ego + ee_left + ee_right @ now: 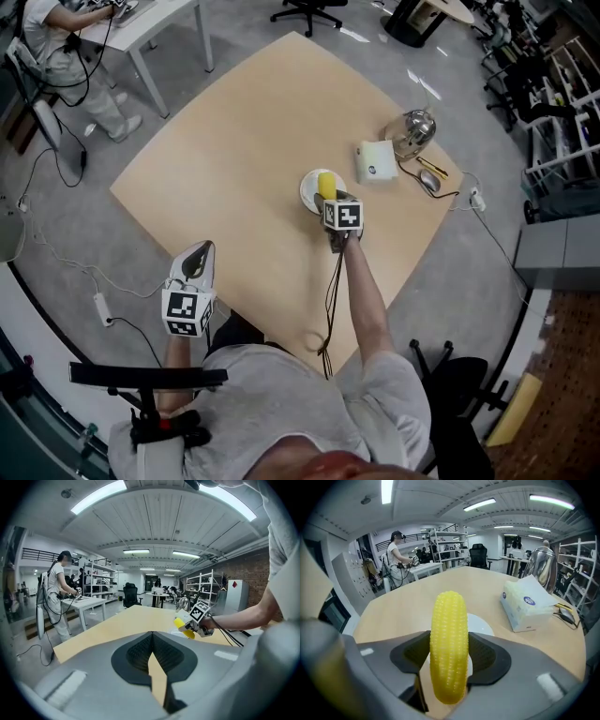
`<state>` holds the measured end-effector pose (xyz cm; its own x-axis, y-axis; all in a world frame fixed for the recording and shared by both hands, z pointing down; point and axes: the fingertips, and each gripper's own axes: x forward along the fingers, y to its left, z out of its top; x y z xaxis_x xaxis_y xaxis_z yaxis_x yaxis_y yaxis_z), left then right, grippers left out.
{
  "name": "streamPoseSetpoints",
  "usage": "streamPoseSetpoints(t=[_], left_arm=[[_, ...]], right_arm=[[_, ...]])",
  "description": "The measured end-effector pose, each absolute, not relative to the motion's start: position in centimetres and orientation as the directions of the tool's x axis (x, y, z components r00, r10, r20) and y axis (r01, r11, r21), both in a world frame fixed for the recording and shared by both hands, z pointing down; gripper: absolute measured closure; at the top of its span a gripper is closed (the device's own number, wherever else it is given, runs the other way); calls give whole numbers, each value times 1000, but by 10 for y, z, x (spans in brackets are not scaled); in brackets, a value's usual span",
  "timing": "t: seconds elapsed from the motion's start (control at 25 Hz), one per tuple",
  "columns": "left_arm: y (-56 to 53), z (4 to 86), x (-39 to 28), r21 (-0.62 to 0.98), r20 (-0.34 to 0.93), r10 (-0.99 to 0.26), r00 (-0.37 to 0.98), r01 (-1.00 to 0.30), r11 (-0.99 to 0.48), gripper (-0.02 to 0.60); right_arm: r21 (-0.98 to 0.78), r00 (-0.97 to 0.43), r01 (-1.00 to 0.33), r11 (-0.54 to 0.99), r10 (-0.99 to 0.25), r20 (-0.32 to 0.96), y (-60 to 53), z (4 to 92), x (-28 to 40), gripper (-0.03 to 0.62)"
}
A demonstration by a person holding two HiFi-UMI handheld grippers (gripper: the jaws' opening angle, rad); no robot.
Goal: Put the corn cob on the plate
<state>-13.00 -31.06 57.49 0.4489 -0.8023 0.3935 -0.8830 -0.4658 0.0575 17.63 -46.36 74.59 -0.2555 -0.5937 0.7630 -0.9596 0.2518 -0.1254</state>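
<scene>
Though gripping the corn cob [449,620] upright in the closed jaws of the right gripper [449,658], right over the plate [480,623] on the worktop [244,141] — pickup and carry apparently done — leaves only lowering and release, with the left gripper [151,653] off to one side, jaws together, empty.

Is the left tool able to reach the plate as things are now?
Probably not without moving closer. The left tool hangs shut at the near edge of the table, far from the plate, and the right tool holds the corn just above it.
</scene>
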Motion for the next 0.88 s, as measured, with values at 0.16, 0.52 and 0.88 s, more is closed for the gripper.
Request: streamPoseSetpoints(t=[0.16,0.52,0.88], left_arm=[[-313,579,-134,62,398,-803,443,-887,-458,561],[-323,585,-140,66,409,-804,431,-893,-445,561],[-324,588,-144,67,415,-805,424,-897,-438,561]], right_arm=[[-121,-247,-961,248,-573,781,-471,755,175,336],[-118,-238,-962,246,-545,804,-482,773,171,336],[-119,-237,-962,247,-532,813,-485,783,169,339]])
